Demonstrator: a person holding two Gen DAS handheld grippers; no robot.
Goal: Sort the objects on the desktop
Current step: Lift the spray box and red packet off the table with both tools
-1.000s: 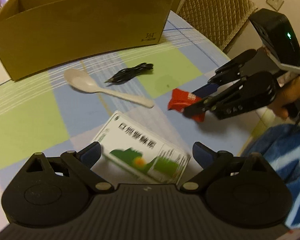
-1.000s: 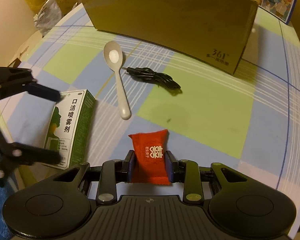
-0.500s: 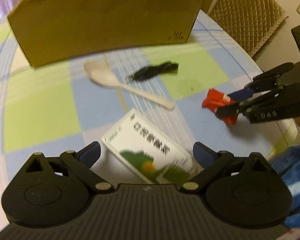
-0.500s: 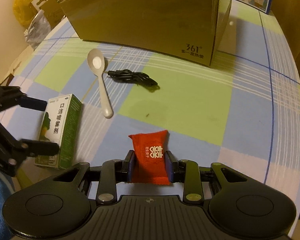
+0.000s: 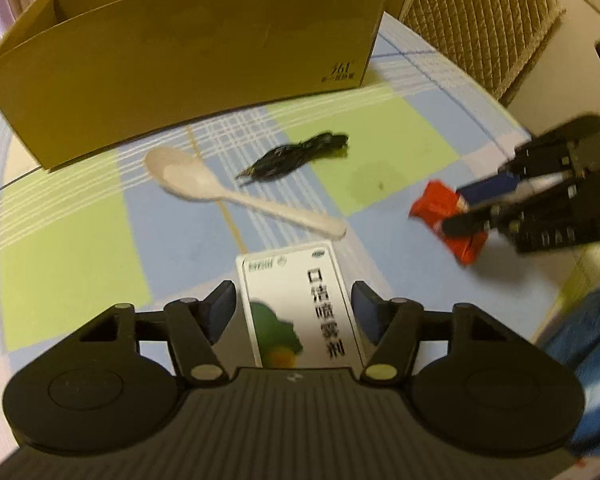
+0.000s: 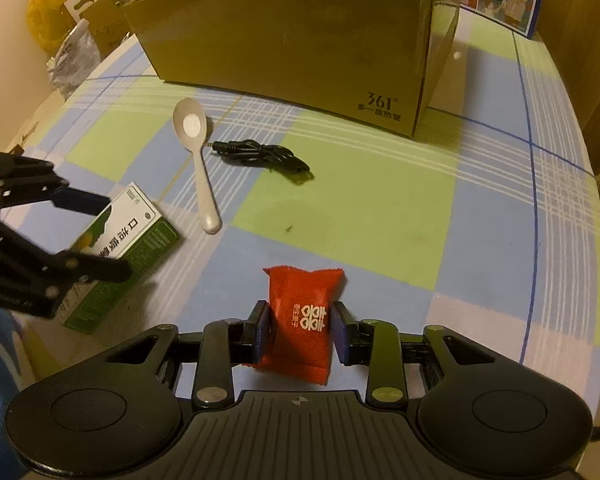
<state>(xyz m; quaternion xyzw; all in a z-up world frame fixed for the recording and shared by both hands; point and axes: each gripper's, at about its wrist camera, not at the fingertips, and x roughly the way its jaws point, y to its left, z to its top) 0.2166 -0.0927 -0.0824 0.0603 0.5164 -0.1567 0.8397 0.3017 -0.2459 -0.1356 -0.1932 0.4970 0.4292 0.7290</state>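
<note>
A cardboard box (image 6: 292, 36) is seen across the upper middle of the right wrist frame, on the checked tablecloth (image 6: 380, 208). Lower left, a green-and-white spray carton (image 5: 300, 304) is straddled by the left gripper (image 5: 294, 306), whose jaws are spread a little wider than the carton, with small gaps at both sides; nothing is held. Mid-frame, a white spoon (image 6: 198, 156) and a black cable (image 6: 260, 156) are left lying. A red sachet (image 6: 304, 316) is pinched by the right gripper (image 6: 300, 328) at bottom centre. The soft sachet could slip if it is swung; the carton could be skewed if the jaws are closed off-centre.
</note>
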